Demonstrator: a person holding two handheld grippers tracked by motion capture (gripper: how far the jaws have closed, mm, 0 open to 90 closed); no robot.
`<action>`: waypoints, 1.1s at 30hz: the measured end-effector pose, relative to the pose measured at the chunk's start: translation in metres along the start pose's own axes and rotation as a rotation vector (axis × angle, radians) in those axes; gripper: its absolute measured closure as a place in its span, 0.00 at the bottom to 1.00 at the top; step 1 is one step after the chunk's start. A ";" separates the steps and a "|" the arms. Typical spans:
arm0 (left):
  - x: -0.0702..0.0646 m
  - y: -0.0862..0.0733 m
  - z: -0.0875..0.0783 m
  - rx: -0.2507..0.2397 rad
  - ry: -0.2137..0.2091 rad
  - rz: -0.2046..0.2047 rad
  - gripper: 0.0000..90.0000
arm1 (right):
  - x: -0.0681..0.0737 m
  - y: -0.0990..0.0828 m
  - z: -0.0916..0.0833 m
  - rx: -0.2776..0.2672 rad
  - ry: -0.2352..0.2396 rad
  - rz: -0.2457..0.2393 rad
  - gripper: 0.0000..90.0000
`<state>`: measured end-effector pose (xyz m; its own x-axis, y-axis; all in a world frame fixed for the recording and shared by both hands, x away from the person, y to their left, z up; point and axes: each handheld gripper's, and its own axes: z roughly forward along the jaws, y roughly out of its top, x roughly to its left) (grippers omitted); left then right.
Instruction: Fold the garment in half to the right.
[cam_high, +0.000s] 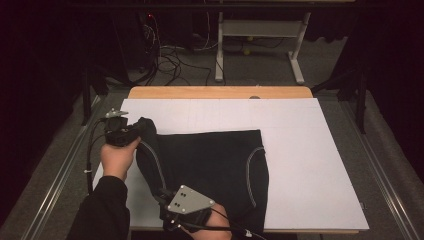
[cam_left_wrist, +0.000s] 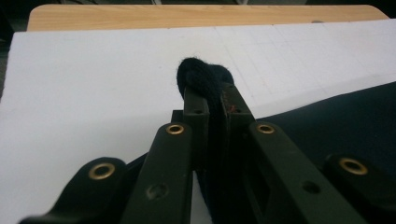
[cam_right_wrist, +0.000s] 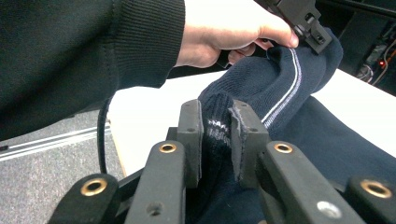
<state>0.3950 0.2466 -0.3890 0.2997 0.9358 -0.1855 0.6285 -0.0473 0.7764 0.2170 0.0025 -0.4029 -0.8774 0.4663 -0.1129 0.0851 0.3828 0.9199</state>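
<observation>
A dark navy garment (cam_high: 210, 170) is spread on a white board (cam_high: 310, 165) on the desk (cam_high: 220, 92), toward the near left part of it. Pale piping (cam_right_wrist: 285, 88) can be seen along its seams. Its left edge is lifted off the board at 2 spots. The far corner is pinched in the left gripper (cam_left_wrist: 210, 93), fingers (cam_left_wrist: 195, 100) clamped tight on a bunched wad of fabric. The near edge is caught in the right gripper (cam_right_wrist: 219, 135), fingers (cam_right_wrist: 191, 135) closed on a ribbed fold. The left hand (cam_high: 119, 156) and a dark sleeve (cam_high: 100, 210) are seen at bottom left. Cables (cam_high: 165, 60) are sprawled on the floor beyond the desk.
</observation>
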 end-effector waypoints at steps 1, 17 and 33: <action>-0.005 0.002 0.001 0.002 0.005 0.014 0.88 | -0.002 -0.001 -0.003 -0.003 -0.004 0.005 0.85; -0.064 0.019 0.031 0.015 -0.026 0.101 0.88 | -0.027 -0.029 -0.046 0.001 -0.073 0.052 0.85; -0.136 0.032 0.064 0.027 -0.073 0.190 0.88 | -0.049 -0.067 -0.094 0.033 -0.153 0.097 0.85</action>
<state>0.4202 0.0952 -0.3774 0.4653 0.8814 -0.0817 0.5745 -0.2305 0.7854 0.2099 -0.1206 -0.4243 -0.7826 0.6171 -0.0825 0.1835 0.3553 0.9166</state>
